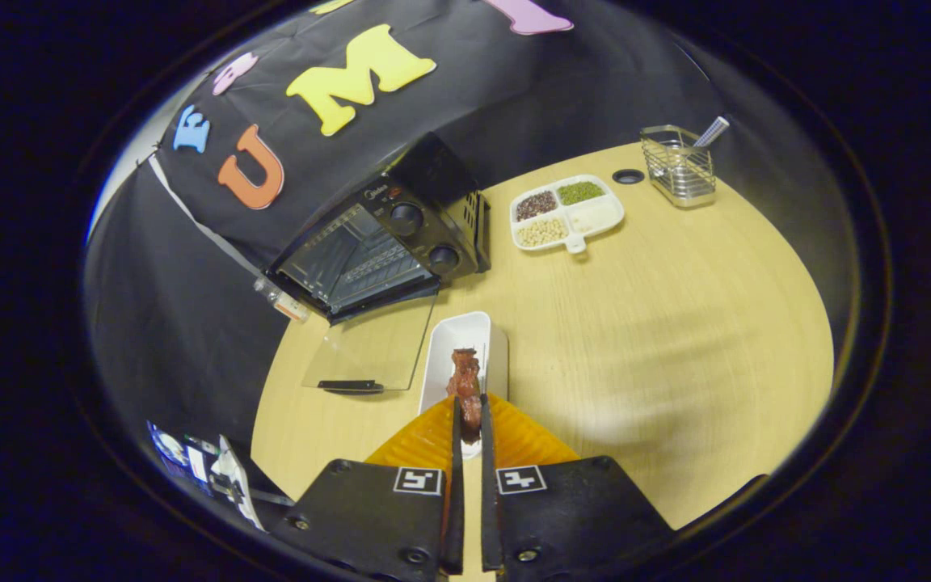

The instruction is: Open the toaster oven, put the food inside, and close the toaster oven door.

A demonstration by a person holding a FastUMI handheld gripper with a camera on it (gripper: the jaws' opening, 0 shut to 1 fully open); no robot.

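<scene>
Right now your gripper [466, 420] has its two fingers drawn close together, and the brown piece of food [465, 392] sits pinched between them, both fingers pressing on its lower end. The rest of the food sticks out ahead of the fingertips, over the near end of the white rectangular dish [453, 343], which lies lengthwise just ahead of the fingers on the wooden table [676, 339].

Beyond the dish and a little to its left you have the black toaster oven [389, 234] with its glass door [372, 347] folded down flat, the door's dark handle nearest you; the door's edge lies just beside the dish. The oven's cavity stands open, with two round knobs on the panel at its right.

There is a small logo above the upper knob, but it is too small to read. Each finger carries a square black-and-white marker, not readable as text.

Farther off on the table are a white divided tray [566, 212] of beans and grains, and a wire basket [680, 166] holding a utensil.
</scene>
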